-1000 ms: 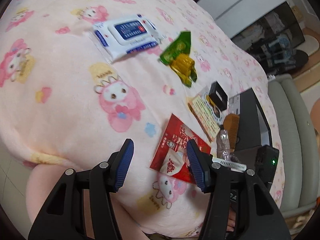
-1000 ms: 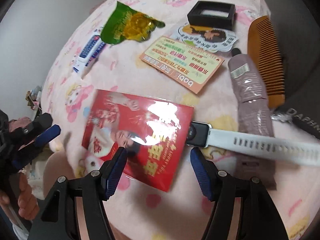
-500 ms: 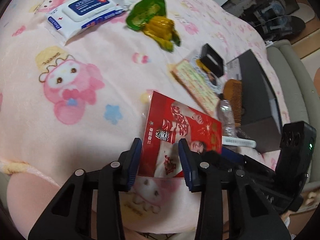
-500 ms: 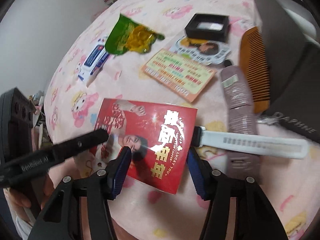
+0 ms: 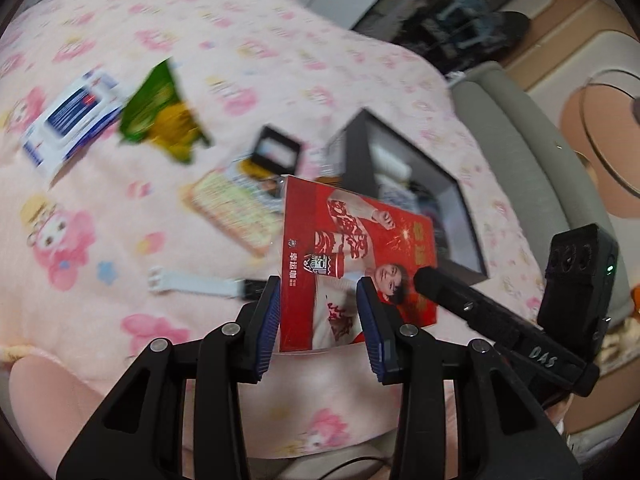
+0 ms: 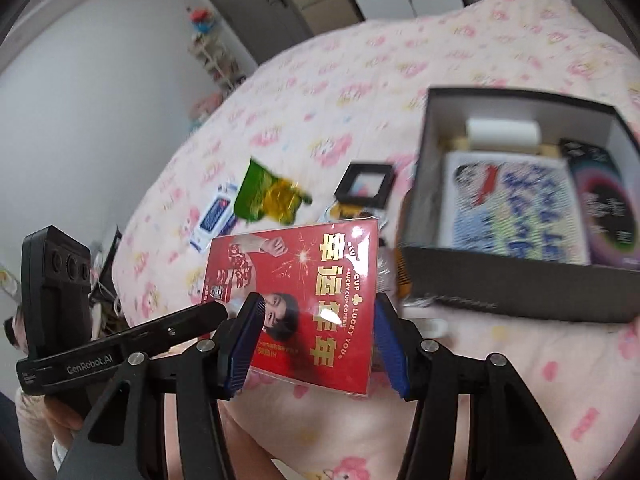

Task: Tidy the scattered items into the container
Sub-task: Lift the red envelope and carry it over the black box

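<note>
A flat red coffee packet hangs in the air above the pink blanket, held at its near end. My left gripper is shut on its lower left corner. My right gripper is shut across the packet, one blue pad on each side edge. One black finger of the right gripper touches the packet's right side in the left wrist view. The open black box stands on the bed just right of the packet, with a printed pouch, a white roll and a dark card inside.
On the blanket lie a wet-wipes pack, a green and yellow snack bag, a small black case, a printed card and a white watch strap. A grey sofa edge runs beyond the bed.
Both grippers closed on the red packet and lifted it off the blanket. It now hangs tilted up, nearer the black box. The watch strap stayed on the blanket.
</note>
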A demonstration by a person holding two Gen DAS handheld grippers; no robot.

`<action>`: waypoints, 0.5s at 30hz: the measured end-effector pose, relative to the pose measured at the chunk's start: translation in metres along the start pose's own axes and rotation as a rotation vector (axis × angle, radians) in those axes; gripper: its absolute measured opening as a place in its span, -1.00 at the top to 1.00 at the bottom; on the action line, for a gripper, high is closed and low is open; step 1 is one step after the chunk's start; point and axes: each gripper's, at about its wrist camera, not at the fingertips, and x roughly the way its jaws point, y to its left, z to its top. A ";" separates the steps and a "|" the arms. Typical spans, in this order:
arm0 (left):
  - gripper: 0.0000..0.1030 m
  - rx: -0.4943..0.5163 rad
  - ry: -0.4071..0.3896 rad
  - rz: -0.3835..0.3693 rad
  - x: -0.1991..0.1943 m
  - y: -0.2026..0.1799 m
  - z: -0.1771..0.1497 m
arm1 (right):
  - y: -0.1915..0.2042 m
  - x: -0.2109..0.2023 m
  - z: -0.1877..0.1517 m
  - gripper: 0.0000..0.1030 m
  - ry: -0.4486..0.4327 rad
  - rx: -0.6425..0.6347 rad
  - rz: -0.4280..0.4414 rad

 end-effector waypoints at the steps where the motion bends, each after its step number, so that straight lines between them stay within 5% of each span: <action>1: 0.28 0.016 -0.002 -0.006 0.002 -0.009 0.002 | -0.004 -0.007 0.000 0.01 -0.012 0.004 -0.009; 15: 0.28 0.179 0.057 -0.082 0.074 -0.130 0.029 | -0.102 -0.079 0.024 0.01 -0.151 0.119 -0.128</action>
